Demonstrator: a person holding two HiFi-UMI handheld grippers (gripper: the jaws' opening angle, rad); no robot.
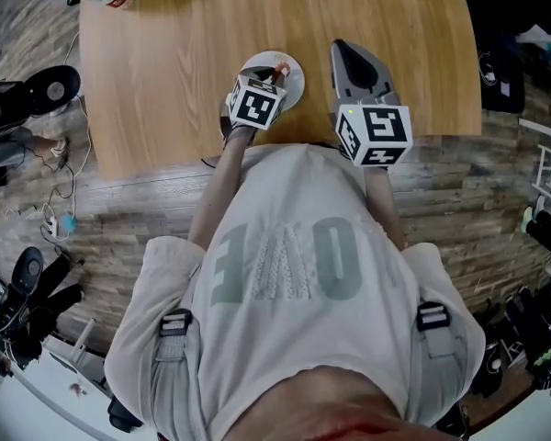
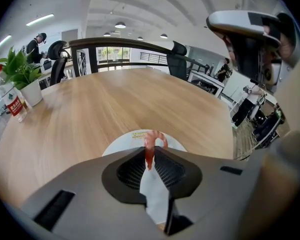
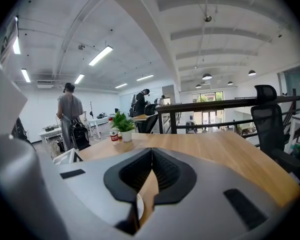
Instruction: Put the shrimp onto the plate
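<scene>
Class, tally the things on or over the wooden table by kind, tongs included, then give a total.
shrimp: 1
plate: 1
plant: 1
bottle: 1
tongs: 2 (left tongs shut on the shrimp, right tongs shut, empty)
Total: 6

The left gripper (image 2: pixel 149 153) is matt grey plastic with ribbed black pads (image 2: pixel 130 170). Between them the shrimp (image 2: pixel 149 145) looks glossy. Just beyond it are a smooth white plate (image 2: pixel 121 145) and a satin-finished wood table (image 2: pixel 115 99).

Potted plant (image 2: pixel 19 70) beside, seemingly, a labelled bottle (image 2: pixel 12 102) on the wooden table (image 2: pixel 115 100).
</scene>
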